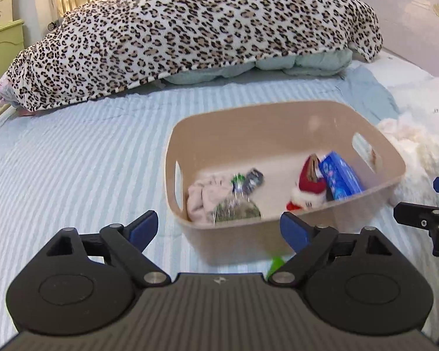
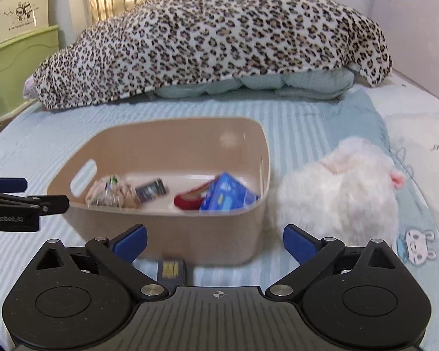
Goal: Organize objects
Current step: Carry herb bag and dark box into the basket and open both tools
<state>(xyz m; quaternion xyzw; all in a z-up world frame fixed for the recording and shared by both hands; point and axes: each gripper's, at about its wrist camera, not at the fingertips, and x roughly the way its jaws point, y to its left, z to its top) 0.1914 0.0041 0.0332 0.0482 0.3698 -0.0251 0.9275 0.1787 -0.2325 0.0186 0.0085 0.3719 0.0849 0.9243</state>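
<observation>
A beige plastic basket [image 1: 307,122] stands on the bed; it also shows in the right wrist view [image 2: 166,234]. Inside lie a pink cloth [image 1: 203,197], a clear plastic bottle [image 1: 237,207], a small dark pack [image 1: 253,180], a red Santa toy [image 1: 307,184] and a blue box [image 1: 341,180]. My left gripper [image 1: 219,228] is open and empty just before the basket's near wall. My right gripper [image 2: 215,239] is open and empty before the basket. A small dark box [image 2: 171,269] lies under it. A green object [image 1: 275,264] lies by the basket.
A white plush toy [image 2: 339,196] lies right of the basket. A leopard-print blanket [image 1: 190,29] over pale green bedding fills the back of the bed. Green drawers [image 2: 17,67] stand at left. A wall [image 2: 418,29] runs along the right.
</observation>
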